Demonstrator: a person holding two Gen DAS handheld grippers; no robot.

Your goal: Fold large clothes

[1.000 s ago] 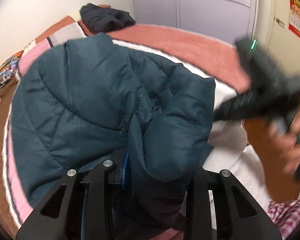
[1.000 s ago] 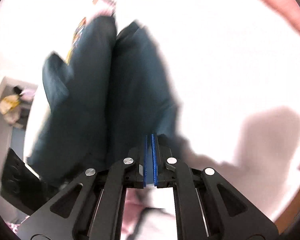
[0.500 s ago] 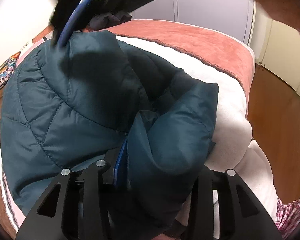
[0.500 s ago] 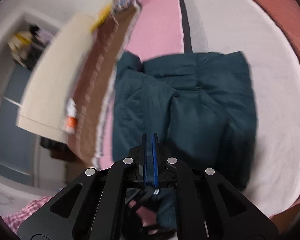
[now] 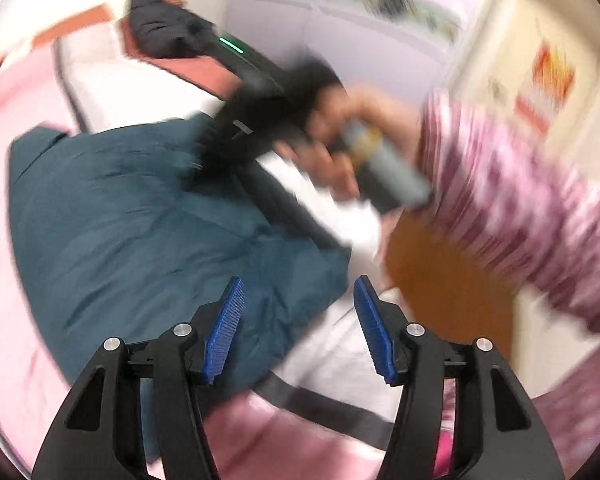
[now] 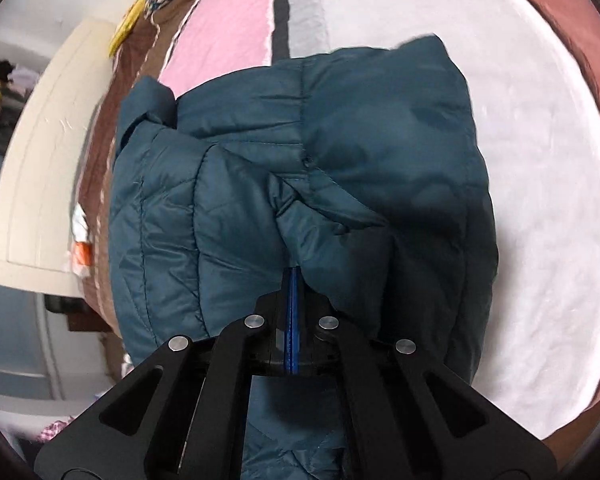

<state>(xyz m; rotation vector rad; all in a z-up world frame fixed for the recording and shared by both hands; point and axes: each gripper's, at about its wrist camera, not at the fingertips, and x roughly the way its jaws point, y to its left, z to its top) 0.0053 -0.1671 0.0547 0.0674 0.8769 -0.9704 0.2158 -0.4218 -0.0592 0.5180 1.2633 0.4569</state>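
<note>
Jaws on the left gripper (image 5: pixel 298 330) are spread wide, nothing between the blue pads (image 5: pixel 225 330). Jaws on the right gripper (image 6: pixel 291 320) are pressed flat together, blue pads meeting; a fold of the teal quilted jacket (image 6: pixel 300 168) appears pinched at the tips, though the contact is partly hidden. Jacket is seen bundled on the white blanket (image 6: pixel 540 200), filling frame centre in the right view. In the blurred left view it lies centre-left, directly ahead of the open jaws, long axis running toward the upper left. Right gripper is judged nearer, already at the near edge.
</note>
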